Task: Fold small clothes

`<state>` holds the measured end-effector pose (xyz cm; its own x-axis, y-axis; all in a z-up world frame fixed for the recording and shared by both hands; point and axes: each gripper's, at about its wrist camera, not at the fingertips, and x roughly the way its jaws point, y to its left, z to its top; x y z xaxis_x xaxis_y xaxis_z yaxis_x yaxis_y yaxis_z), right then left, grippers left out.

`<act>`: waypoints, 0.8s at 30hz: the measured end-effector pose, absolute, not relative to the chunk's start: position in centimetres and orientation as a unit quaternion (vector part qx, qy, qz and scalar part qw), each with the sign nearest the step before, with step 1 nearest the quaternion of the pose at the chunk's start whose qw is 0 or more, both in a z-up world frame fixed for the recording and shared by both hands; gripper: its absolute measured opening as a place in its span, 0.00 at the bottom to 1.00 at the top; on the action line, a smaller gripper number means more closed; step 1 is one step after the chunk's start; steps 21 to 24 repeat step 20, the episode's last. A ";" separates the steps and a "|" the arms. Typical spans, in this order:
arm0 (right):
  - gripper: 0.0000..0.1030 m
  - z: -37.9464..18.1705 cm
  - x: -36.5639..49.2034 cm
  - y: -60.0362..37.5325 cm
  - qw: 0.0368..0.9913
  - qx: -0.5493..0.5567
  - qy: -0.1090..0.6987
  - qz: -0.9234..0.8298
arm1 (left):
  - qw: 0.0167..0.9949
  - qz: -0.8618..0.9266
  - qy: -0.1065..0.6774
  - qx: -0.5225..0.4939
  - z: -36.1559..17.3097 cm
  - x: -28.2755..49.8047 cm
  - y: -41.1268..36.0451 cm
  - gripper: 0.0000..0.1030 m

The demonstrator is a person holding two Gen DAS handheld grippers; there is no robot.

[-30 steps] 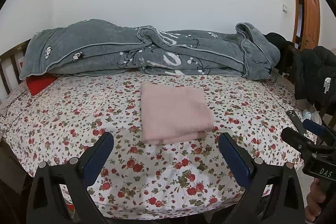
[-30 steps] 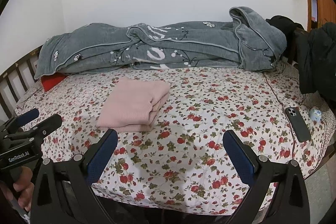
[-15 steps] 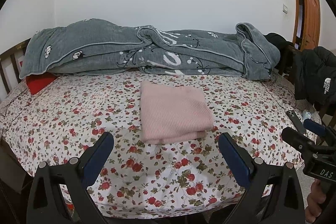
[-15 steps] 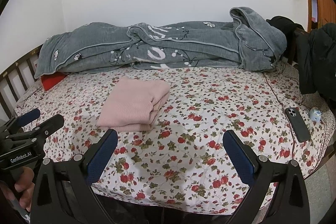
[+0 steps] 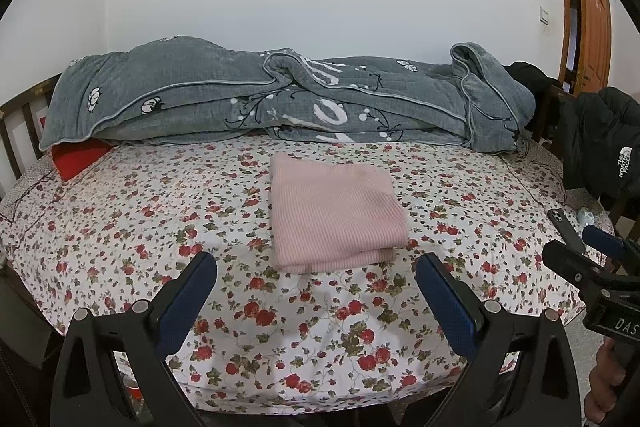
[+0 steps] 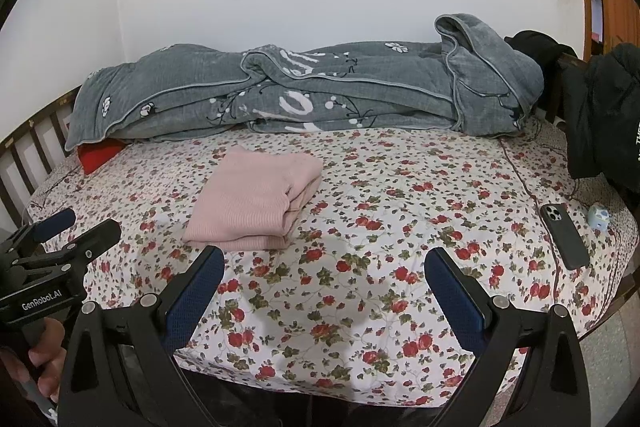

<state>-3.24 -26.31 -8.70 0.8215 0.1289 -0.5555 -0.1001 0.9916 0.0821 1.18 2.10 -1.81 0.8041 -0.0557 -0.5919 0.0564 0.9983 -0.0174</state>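
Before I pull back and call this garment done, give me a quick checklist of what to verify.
1. Pink garment folded into a compact rectangle: ok.
2. Garment lies flat on the floral bedsheet, away from the edge: ok.
3. Left hand-held gripper open and holding nothing: ok.
4. Right hand-held gripper open and holding nothing: ok.
5. Phone lies apart from the garment: ok.
6. Another small garment waiting to be folded: cannot tell; only the grey quilt and black jacket show.
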 end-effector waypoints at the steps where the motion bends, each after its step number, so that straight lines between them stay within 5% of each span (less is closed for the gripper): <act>1: 0.96 -8.7 -3.3 -26.4 0.954 0.026 0.293 0.060 | 0.950 -0.030 0.312 0.000 -1.8 1.2 2.1 0.98; 24: 0.96 -8.4 -3.5 -26.6 0.955 0.027 0.290 0.057 | 0.950 -0.027 0.310 -0.010 -1.4 1.0 1.9 0.98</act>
